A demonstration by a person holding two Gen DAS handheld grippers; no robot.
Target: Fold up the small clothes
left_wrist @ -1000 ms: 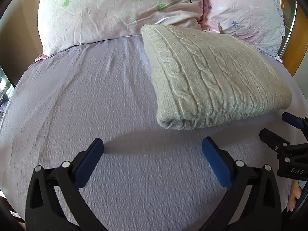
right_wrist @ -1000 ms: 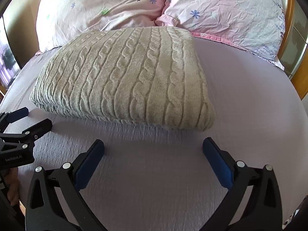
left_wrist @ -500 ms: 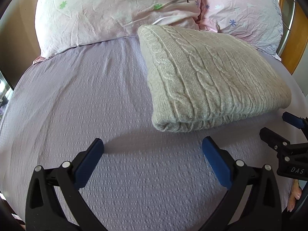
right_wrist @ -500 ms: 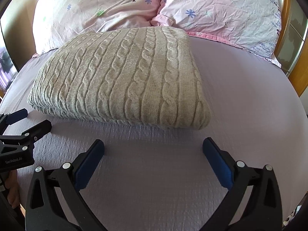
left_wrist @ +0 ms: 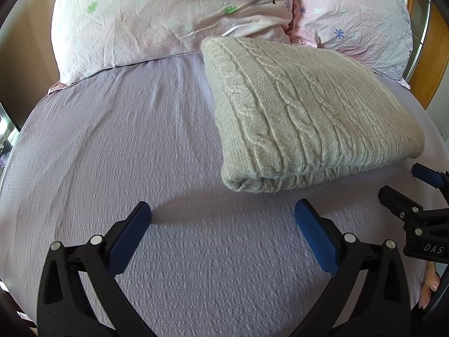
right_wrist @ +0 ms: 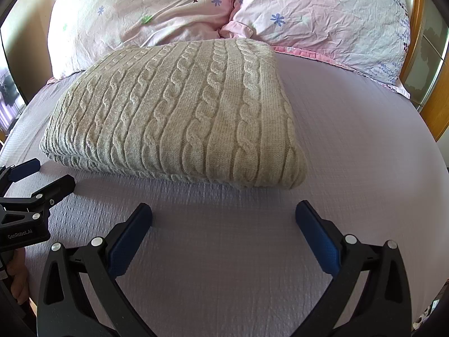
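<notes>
A folded beige cable-knit sweater lies on the lilac bedsheet, its far edge against the pillows. It also shows in the right wrist view. My left gripper is open and empty, a little short of the sweater's near left corner. My right gripper is open and empty, a little short of the sweater's near right corner. Each gripper shows at the edge of the other's view: the right one, the left one.
Two pink floral pillows lie at the head of the bed. A wooden headboard stands at the right. The bed edge drops off at the far left.
Both views have tilted down slightly and crept a little closer to the sweater. The sweater lies unmoved and both grippers stay open.
</notes>
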